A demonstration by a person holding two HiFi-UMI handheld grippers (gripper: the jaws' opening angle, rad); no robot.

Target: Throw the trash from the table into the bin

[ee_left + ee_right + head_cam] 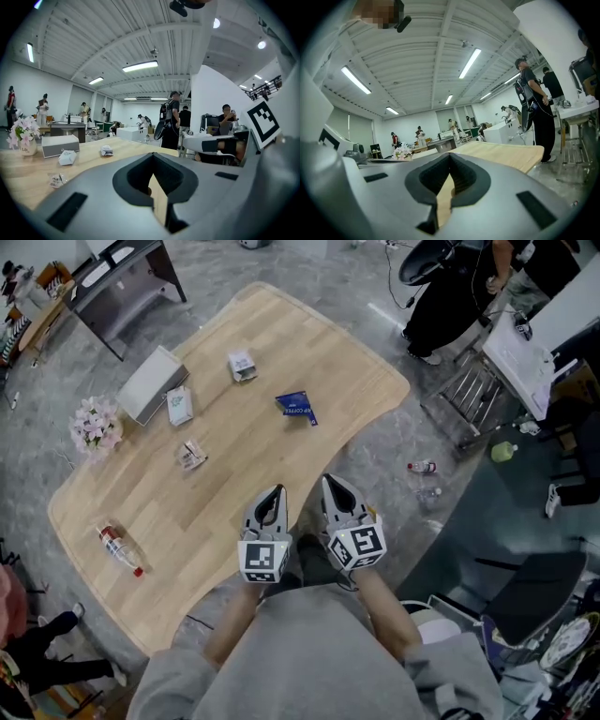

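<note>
Left gripper (pixel 271 493) and right gripper (pixel 335 486) side by side above near edge of wooden table (pixel 309 343), both with jaws closed, nothing between them. Trash scattered ahead, well apart from both: blue packet (pixel 296 407) mid-table, crumpled white carton (pixel 242 366) beyond, white pouch (pixel 179 406) just beside gray box (pixel 148 383), clear wrapper (pixel 191 455), plastic bottle (pixel 120 549) near left edge. Pink flowers (pixel 96 425) at left rim.

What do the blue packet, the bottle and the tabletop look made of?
Blue packet: probably plastic or foil film, since it is thin, creased and printed.
Bottle: seemingly clear plastic, with a pale see-through body, a label and a red cap.
Tabletop: light wood or wood-look laminate, matte, with faint grain lines.
</note>
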